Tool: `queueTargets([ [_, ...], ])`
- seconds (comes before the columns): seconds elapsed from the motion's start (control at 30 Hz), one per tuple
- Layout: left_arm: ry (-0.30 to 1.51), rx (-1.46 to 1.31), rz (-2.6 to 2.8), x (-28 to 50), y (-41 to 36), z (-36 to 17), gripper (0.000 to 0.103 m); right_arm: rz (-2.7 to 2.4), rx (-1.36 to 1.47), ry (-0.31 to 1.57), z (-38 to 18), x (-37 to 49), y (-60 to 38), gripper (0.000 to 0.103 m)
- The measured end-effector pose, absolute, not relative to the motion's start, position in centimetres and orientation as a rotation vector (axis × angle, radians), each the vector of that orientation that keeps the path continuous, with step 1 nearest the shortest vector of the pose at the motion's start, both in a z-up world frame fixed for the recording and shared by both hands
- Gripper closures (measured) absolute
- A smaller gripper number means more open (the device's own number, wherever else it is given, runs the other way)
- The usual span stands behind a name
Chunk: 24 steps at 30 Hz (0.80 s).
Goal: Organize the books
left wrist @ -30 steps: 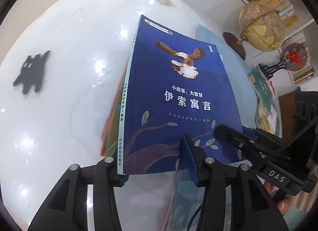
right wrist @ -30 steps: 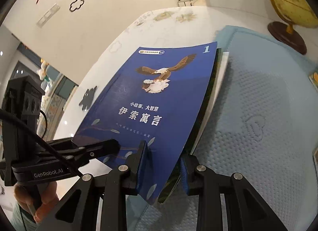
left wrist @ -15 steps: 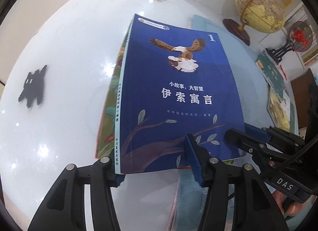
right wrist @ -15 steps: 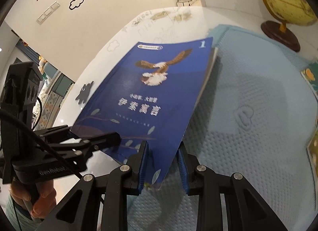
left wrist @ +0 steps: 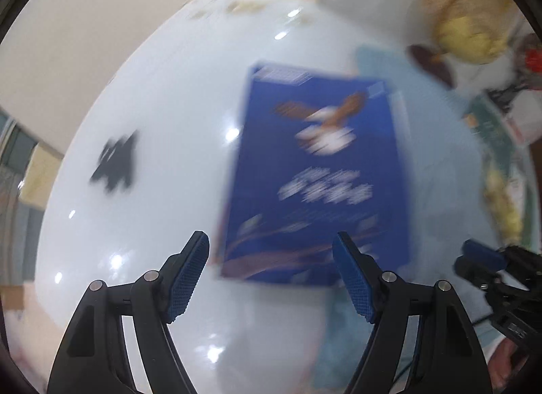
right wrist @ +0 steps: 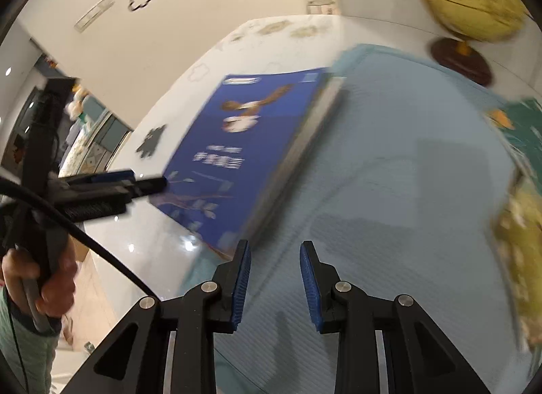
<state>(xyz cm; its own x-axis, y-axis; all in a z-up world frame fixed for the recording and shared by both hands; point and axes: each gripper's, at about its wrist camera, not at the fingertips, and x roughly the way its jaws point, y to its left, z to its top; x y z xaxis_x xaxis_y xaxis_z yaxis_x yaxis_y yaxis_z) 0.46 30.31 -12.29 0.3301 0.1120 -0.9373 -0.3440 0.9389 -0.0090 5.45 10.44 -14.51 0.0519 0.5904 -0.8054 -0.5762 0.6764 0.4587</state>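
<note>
Left-wrist view: your left gripper (left wrist: 271, 251) has just been spreading its jaws, and nothing sits between them. The dark blue paperback with an eagle on its cover (left wrist: 318, 177) lies flat, partly on the glossy white table (left wrist: 162, 116) and partly on the pale blue textured mat (right wrist: 389, 190). Your right gripper (right wrist: 275, 278) holds nothing, its jaws narrowly apart.

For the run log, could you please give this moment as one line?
blue book: flat, at mat edge | left claw: jaws just opening, empty | right claw: open, empty
</note>
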Motion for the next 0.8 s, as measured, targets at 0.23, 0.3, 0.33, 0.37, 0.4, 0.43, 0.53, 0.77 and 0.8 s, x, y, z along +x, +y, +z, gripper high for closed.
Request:
queueTargets([
  [0.23,1.113,-0.115,-0.07,10.2,17.6,-9.1,0.027,0.596,0.151,1.189,-13.9,11.7,-2.4,0.047],
  [0.3,1.108,-0.06,-0.15,13.2,13.7,-9.4,0.025,0.499,0.188,1.159,-13.8,13.9,-6.4,0.046],
  [0.33,1.104,-0.031,-0.185,14.6,11.9,-9.8,0.025,0.472,0.2,1.156,-13.8,14.6,-7.7,0.046],
  [0.37,1.105,-0.005,-0.215,16.2,10.1,-10.4,0.025,0.43,0.226,1.151,-13.9,15.7,-9.7,0.046],
  [0.4,1.111,0.012,-0.231,17.6,8.9,-11.2,0.025,0.402,0.248,1.146,-14.1,16.4,-11.1,0.046],
  [0.43,1.117,0.021,-0.237,19.1,7.9,-12.0,0.025,0.374,0.281,1.144,-14.5,17.4,-12.9,0.046],
  [0.53,1.12,0.023,-0.189,23.2,5.9,-14.7,0.025,0.324,0.358,1.176,-16.3,19.6,-16.4,0.046],
  [0.77,1.119,-0.057,-0.1,27.2,4.8,-17.8,0.025,0.356,0.424,1.272,-20.5,22.2,-17.3,0.06],
  [0.8,1.126,-0.055,-0.087,27.6,4.7,-18.3,0.025,0.364,0.425,1.278,-20.9,22.3,-17.1,0.061],
])
